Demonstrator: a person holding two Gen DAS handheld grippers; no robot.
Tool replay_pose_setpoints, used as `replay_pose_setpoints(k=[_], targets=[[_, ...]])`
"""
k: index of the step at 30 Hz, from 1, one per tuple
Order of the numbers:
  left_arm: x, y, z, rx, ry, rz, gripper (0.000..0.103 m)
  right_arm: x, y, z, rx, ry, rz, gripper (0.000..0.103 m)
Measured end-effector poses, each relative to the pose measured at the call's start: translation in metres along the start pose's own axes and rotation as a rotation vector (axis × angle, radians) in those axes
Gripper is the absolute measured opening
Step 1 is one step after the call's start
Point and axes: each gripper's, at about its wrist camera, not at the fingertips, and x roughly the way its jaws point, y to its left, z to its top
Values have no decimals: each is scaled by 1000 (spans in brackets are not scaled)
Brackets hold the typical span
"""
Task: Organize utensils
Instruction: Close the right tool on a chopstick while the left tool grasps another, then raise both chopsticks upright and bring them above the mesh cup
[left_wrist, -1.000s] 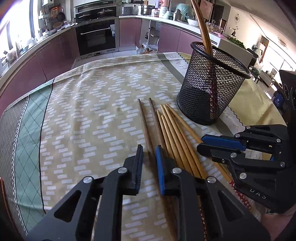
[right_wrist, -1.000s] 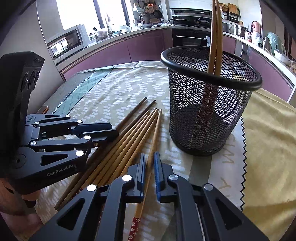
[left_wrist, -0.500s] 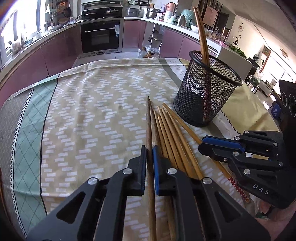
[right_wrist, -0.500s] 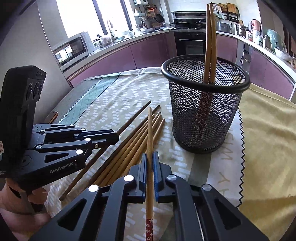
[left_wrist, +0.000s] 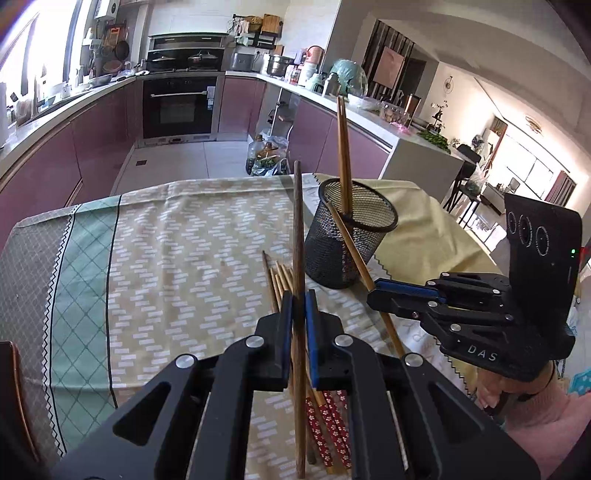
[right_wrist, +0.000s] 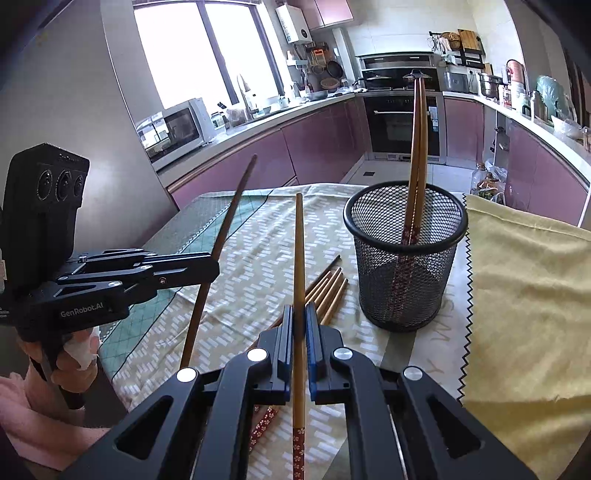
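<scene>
Black left tongs (left_wrist: 299, 310), marked "GenRobot.AI", clamp a dark chopstick (left_wrist: 297, 236); right tongs (right_wrist: 300, 325), marked "DAS", clamp a bamboo chopstick (right_wrist: 299, 251), bare tablecloth (left_wrist: 177, 251) ahead, mesh basket (right_wrist: 406, 258) ahead-right.

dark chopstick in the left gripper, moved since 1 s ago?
Yes. The dark chopstick, earlier flat on the tablecloth, is now shut in the left gripper and raised, its tip above the table's far edge.

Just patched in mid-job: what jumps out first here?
Each gripper is shut on one chopstick, lifted off the cloth: the left gripper on a dark chopstick, the right gripper on a light chopstick. Ahead stands the mesh cup with two chopsticks inside; more chopsticks lie beside it.
</scene>
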Motion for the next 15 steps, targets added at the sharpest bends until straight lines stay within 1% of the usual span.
replay_pose_setpoints(k=[8,12,15], targets=[[-49,-15,12,18,-100,-75,7,-32,-7,9,14,-98,25,6],[-66,-21,22,23,-153,-100,7,-43,-10,16,13,-145,26,6],[-71,-26,30,22,-180,-108,7,-50,-12,21,12,-175,28,6]])
